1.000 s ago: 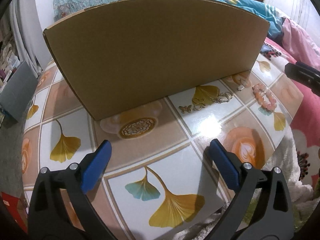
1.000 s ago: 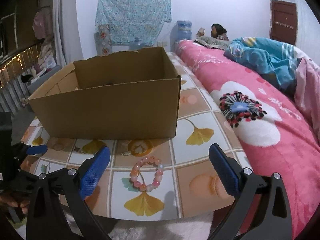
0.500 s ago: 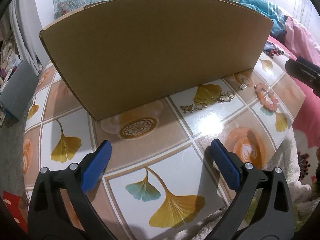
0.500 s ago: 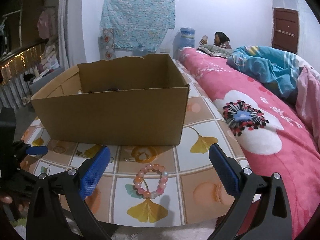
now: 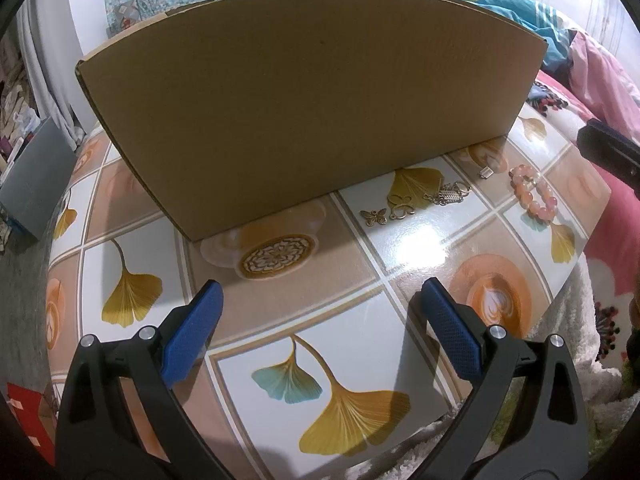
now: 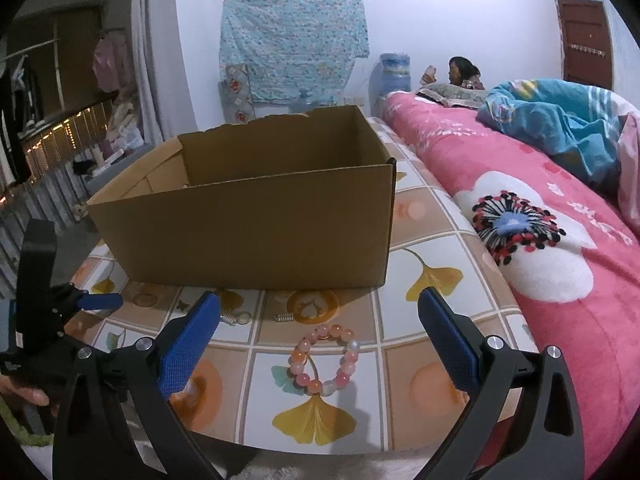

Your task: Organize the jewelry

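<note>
An open cardboard box (image 5: 312, 96) (image 6: 256, 224) stands on the tiled table (image 5: 416, 240). In front of it lie a pink bead bracelet (image 5: 534, 196) (image 6: 326, 354), a bronze butterfly charm (image 5: 374, 217), a gold ring-shaped charm (image 5: 402, 206), a silver chain piece (image 5: 450, 195) (image 6: 234, 317) and a small silver clasp (image 5: 487, 171) (image 6: 283, 317). My left gripper (image 5: 320, 326) is open above the table's near edge, left of the charms. My right gripper (image 6: 318, 340) is open, with the bracelet on the table between its fingers. The other gripper's blue tip (image 6: 98, 301) shows at the left.
A bed with a pink floral blanket (image 6: 560, 240) runs along the table's right side, with a blue quilt (image 6: 560, 124) further back. A person (image 6: 460, 74) lies at the far end. A grey box (image 5: 32, 184) sits on the floor to the left.
The right gripper has dropped lower and come closer to the bracelet, which now sits between its fingers. The left view has shifted only slightly toward the box.
</note>
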Demonstrator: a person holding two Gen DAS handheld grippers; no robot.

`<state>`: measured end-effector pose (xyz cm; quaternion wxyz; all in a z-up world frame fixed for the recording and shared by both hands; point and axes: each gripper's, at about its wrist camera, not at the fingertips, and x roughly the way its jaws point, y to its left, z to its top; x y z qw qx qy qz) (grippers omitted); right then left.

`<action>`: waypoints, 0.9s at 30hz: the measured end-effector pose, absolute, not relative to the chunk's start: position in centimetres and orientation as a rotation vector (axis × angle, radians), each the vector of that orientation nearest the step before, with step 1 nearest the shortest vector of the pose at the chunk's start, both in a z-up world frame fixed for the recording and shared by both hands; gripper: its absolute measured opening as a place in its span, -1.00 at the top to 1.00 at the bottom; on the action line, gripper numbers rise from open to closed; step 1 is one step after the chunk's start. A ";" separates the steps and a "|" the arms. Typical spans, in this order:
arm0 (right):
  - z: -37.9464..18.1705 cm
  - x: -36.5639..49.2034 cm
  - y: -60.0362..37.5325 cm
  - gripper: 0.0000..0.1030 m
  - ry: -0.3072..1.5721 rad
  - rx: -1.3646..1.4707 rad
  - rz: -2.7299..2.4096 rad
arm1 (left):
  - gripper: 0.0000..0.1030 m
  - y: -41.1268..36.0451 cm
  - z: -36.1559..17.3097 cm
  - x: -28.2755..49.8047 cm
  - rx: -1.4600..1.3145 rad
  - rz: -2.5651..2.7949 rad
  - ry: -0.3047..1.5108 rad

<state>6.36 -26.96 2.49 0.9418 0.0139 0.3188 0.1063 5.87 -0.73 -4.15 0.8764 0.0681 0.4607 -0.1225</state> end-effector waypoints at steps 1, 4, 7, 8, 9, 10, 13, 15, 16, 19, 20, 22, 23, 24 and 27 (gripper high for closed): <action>2.5 6.3 -27.0 -0.87 0.650 0.029 0.222 | -0.87 -0.7 -4.1 5.9 0.143 -0.255 0.965; 2.5 6.0 -26.9 -0.87 0.658 0.041 0.233 | -0.87 -0.9 -4.2 5.9 0.143 -0.254 0.968; 2.6 5.7 -26.8 -0.87 0.665 0.047 0.241 | -0.87 -0.9 -4.1 6.0 0.143 -0.253 0.974; 2.6 5.6 -26.7 -0.87 0.667 0.046 0.243 | -0.87 -0.9 -4.1 6.1 0.143 -0.253 0.977; 2.5 5.6 -26.7 -0.87 0.673 0.050 0.260 | -0.87 -0.9 -4.1 6.2 0.143 -0.253 0.980; 2.5 5.6 -26.8 -0.87 0.675 0.062 0.276 | -0.87 -1.0 -4.1 6.2 0.143 -0.253 0.980; 2.5 5.5 -26.8 -0.87 0.684 0.092 0.299 | -0.87 -0.9 -4.2 6.2 0.143 -0.252 0.979; 2.5 5.4 -26.7 -0.87 0.685 0.098 0.314 | -0.87 -0.9 -4.2 6.2 0.142 -0.251 0.979; 2.4 5.3 -26.7 -0.87 0.688 0.101 0.320 | -0.87 -1.0 -4.2 6.3 0.143 -0.251 0.982; 2.3 5.2 -26.7 -0.87 0.701 0.114 0.333 | -0.87 -1.0 -4.2 6.3 0.144 -0.252 0.984; 2.3 5.1 -26.6 -0.87 0.701 0.116 0.336 | -0.87 -1.0 -4.1 6.4 0.144 -0.251 0.986; 2.3 5.0 -26.6 -0.87 0.700 0.118 0.344 | -0.87 -1.0 -4.1 6.4 0.144 -0.251 0.989; 2.4 5.0 -26.5 -0.87 0.699 0.118 0.347 | -0.87 -1.0 -4.1 6.4 0.145 -0.251 0.989; 2.4 5.0 -26.4 -0.87 0.697 0.116 0.349 | -0.87 -1.0 -4.1 6.4 0.145 -0.252 0.988; 2.5 4.9 -26.3 -0.87 0.695 0.112 0.357 | -0.87 -1.0 -4.1 6.4 0.144 -0.251 0.987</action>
